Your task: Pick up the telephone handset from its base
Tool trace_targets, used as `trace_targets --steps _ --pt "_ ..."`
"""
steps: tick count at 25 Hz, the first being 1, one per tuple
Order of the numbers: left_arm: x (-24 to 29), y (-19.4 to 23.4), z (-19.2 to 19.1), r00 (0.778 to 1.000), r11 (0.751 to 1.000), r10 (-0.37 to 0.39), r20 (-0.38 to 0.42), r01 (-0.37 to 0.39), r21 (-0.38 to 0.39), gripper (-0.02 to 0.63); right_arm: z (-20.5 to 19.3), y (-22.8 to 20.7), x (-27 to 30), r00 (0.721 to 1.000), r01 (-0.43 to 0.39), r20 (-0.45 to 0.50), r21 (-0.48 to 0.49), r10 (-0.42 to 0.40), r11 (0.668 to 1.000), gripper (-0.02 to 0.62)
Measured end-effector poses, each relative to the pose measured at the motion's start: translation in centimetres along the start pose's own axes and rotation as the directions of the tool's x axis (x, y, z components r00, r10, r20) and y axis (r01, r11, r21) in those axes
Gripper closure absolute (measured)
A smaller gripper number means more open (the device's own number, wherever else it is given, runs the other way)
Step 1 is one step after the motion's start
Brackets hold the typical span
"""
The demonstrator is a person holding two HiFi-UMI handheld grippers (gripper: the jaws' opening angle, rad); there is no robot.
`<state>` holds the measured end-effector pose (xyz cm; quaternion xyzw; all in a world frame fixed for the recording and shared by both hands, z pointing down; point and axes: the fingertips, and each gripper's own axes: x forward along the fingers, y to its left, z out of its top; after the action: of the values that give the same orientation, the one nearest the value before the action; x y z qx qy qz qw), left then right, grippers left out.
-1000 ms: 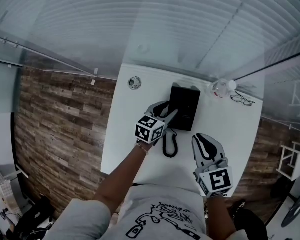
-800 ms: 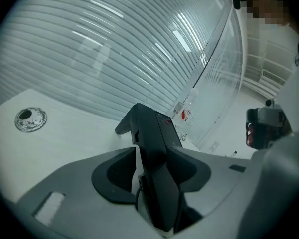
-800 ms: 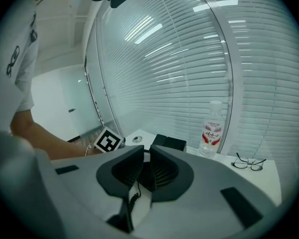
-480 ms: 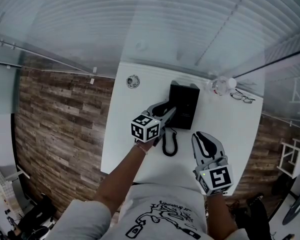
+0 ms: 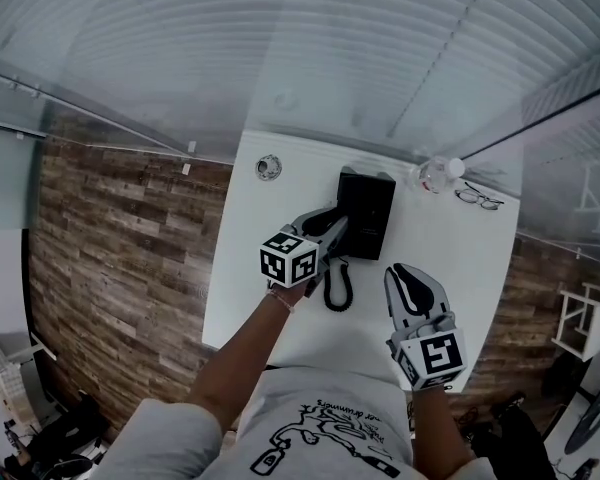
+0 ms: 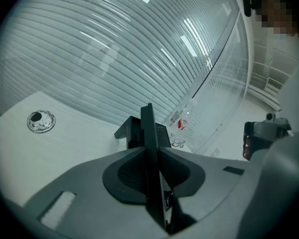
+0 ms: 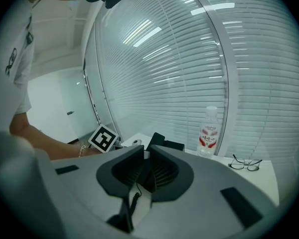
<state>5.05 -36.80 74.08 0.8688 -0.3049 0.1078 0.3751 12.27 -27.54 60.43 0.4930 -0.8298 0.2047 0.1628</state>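
black handset (image 6: pixel 148 133), hard, light and slick, lies at the left of its base (image 5: pixel 370 208), where the left gripper (image 5: pixel 332 230) has just been closing and now squeezes its middle, a good spot; the right gripper (image 5: pixel 408 286) is pinched together, empty.

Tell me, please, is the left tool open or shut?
Shut: the left tool has just closed its jaws onto both sides of the handset.

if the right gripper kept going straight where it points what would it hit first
Likely the telephone base, just beyond its closed jaws; the coiled cord lies lower. Depth is unclear.
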Motion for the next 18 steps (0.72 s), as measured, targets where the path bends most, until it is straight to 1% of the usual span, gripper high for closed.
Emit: trace_targets --steps 4,8,18 --pt "-1.3 -1.1 0.9 1.000 1.000 -0.001 0.016 0.001 0.017 0.532 1.3 0.3 -0.9 1.000 0.006 0.025 -0.012 -0.006 1.000 0.563" --pt "-3.1 -2.8 2.1 0.999 0.999 -0.009 0.052 0.007 0.031 0.534 2.2 0.4 -2.2 0.999 0.015 0.048 -0.029 -0.014 0.999 0.563" --pt "-9.2 -9.4 5.1 0.988 0.997 -0.027 0.155 0.014 0.082 0.534 4.7 1.1 -6.6 0.992 0.046 0.118 -0.053 -0.040 0.998 0.563"
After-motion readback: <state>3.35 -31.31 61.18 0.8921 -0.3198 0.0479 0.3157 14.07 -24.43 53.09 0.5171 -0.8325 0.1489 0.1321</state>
